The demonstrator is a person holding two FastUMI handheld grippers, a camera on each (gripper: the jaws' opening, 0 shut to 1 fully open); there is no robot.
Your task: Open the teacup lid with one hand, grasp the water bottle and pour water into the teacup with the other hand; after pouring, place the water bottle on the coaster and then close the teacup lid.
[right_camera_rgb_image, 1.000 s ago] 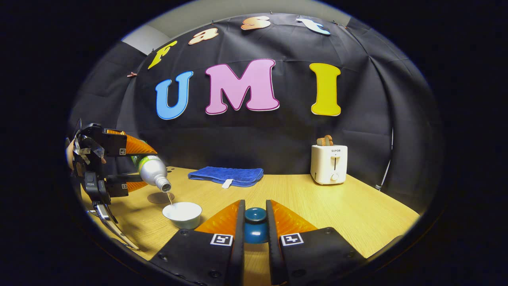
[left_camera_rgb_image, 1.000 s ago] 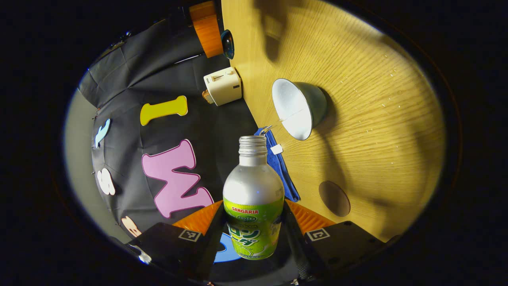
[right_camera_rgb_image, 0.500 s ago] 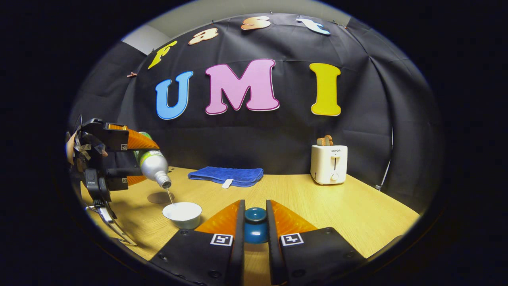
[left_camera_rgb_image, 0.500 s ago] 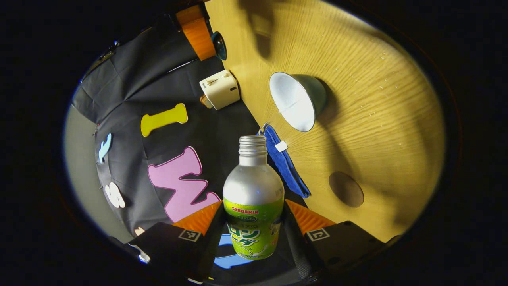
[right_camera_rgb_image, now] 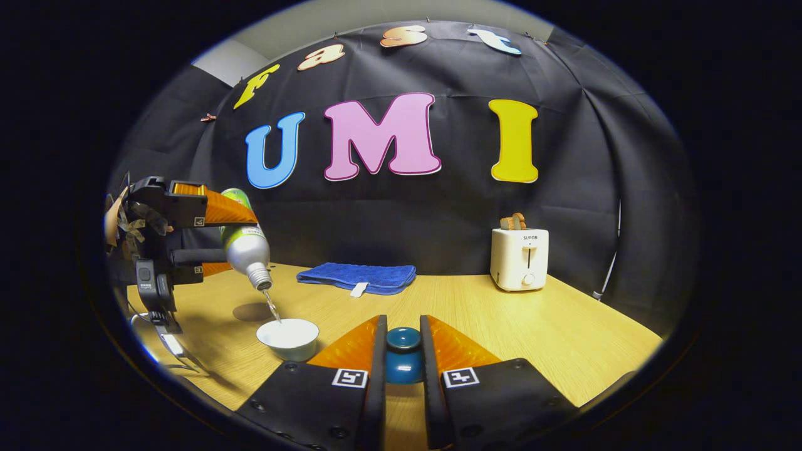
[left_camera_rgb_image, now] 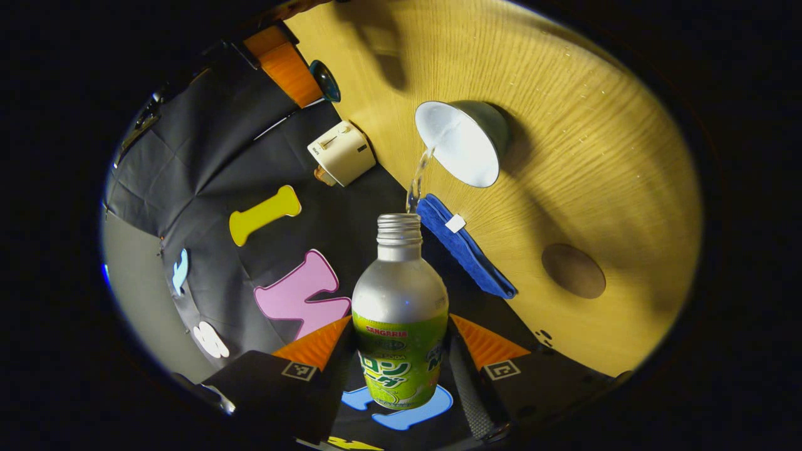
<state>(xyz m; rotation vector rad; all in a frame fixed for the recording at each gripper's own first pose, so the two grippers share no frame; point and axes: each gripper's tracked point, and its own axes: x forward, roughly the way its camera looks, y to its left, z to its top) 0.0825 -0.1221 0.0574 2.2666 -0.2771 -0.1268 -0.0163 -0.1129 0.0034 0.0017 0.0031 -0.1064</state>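
Water bottle (right_camera_rgb_image: 245,243) above teacup (right_camera_rgb_image: 288,338)

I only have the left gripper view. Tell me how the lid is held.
Observer: In the right gripper view, the right hand-held gripper has both fingers closed on the lid.
Operator: Give me the bottle's tilt from the side.
Observer: The bottle slants steeply neck-down, with its mouth above the cup and apart from it.
Operator: Report where the water lands.
Observer: The stream drops inside the cup's rim, left of centre.
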